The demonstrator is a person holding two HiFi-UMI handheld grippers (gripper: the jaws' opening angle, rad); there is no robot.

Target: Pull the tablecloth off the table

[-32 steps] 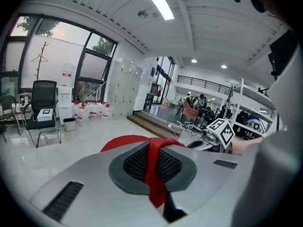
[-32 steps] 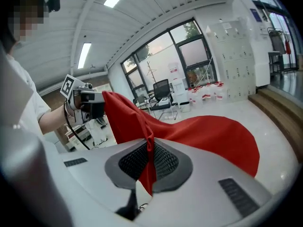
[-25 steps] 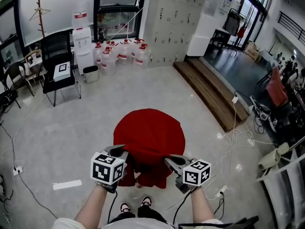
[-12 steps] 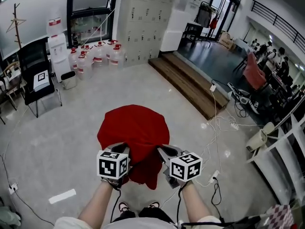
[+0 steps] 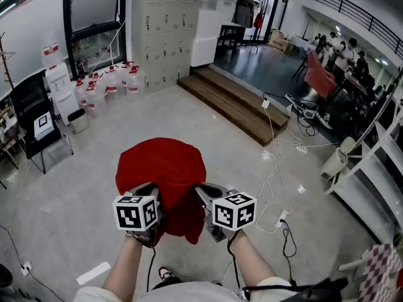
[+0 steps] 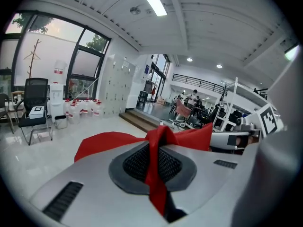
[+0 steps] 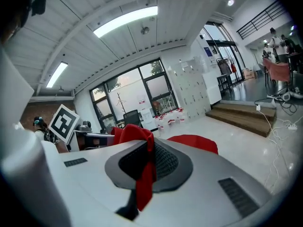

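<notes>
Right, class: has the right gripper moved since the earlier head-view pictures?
Yes. In the head view the right gripper, shut on the red tablecloth, has drawn leftward, away from the white plug on the grey floor and nearer the left gripper.

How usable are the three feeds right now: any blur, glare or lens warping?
Head view: sharp and evenly lit, edges bowed by the wide lens, red tablecloth clear. Left gripper view: heavy fisheye, black corners, left gripper soft up close, the pinched tablecloth still readable. Right gripper view: same fisheye, ceiling light blown out, right gripper soft up close.
</notes>
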